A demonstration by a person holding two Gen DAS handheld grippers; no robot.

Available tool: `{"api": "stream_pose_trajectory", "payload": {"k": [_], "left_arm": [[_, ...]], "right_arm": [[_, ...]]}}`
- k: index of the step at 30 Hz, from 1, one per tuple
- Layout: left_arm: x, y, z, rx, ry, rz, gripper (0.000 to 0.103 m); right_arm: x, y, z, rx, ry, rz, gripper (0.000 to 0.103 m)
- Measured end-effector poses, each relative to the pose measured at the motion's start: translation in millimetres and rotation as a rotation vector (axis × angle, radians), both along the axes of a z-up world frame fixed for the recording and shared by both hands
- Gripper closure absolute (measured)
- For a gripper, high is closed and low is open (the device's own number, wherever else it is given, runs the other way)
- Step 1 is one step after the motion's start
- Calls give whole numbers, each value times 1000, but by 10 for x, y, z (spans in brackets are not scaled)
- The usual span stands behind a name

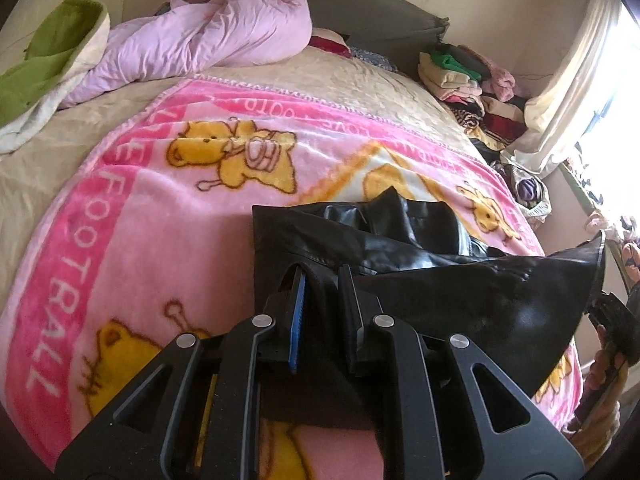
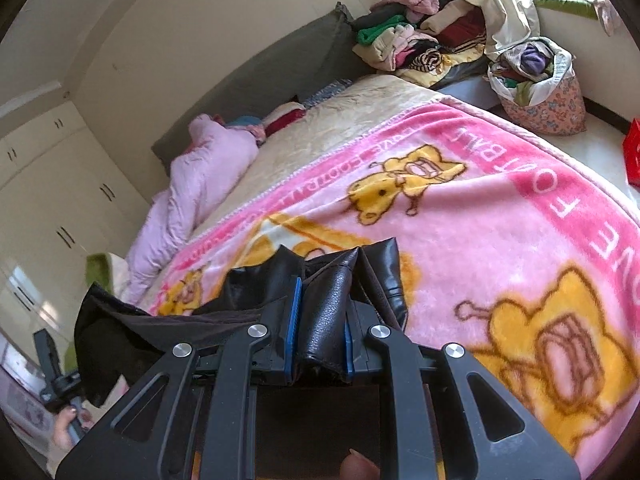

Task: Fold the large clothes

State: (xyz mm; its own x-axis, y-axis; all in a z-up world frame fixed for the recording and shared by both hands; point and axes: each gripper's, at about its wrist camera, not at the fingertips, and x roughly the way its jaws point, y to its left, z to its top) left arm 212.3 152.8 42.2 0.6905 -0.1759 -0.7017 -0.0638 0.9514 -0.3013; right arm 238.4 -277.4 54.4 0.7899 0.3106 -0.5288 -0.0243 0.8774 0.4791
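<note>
I am holding a black, glossy leather-look garment [image 1: 424, 248] stretched between both tongs above the pink plush blanket with yellow cartoon bears [image 1: 168, 216] that is covering the bed. The left tongs [image 1: 322, 280] are clamping down on a dark edge of it, jaws nearly together with the fabric running up between the blue pads, and the right tongs [image 2: 322, 320] are pinching a thick, grained fold the same way. From the left wrist view the garment is spreading toward 3 o'clock, where its far corner is rising to a point near the other gripper [image 1: 612, 320]. I am judging it to be heavier than ordinary cloth, supple but slow to crease, and slick on the shiny face, so it is likely sliding on itself rather than staying folded; the duller lining side [image 2: 120, 332] is probably gripping better. Hems and seam edges look like the safest places to hold, since a pinch on the smooth middle may be slipping. What kind of garment it is I cannot tell: its lower part is hanging below both cameras, the tongs are covering its near edge, and the collar or sleeves are lost in bunched folds at 12 o'clock.
</note>
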Motion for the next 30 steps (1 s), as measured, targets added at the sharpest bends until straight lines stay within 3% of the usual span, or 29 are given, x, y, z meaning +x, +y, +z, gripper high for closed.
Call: {"api": "stream_pose_trajectory", "payload": {"k": [4,12,16,19,21,25,30], "left_arm": [[32,50,-14,34,-29,44,93],[6,130,17,40,-80,77,93],[6,13,22,80,-100,57,75],[104,-64,-39,92,-89,50,71],[181,-102,-87,92,-76,50,61],[366,-246,-157,208,-65,82,39],[704,-175,-346,159,-23,111,37]], "right_arm": [[185,82,-106,-46,38,-2,84],[318,197,-183,-82,45,-5,64],[237,143,-73,-101,-9,-37,52],[178,113,6,-140,-46,-46,44],[175,81,13,-169,-53,-57,41],[280,66,-71,-235,-3,-39,39],[529,160,-232,-336,62,10,37]]}}
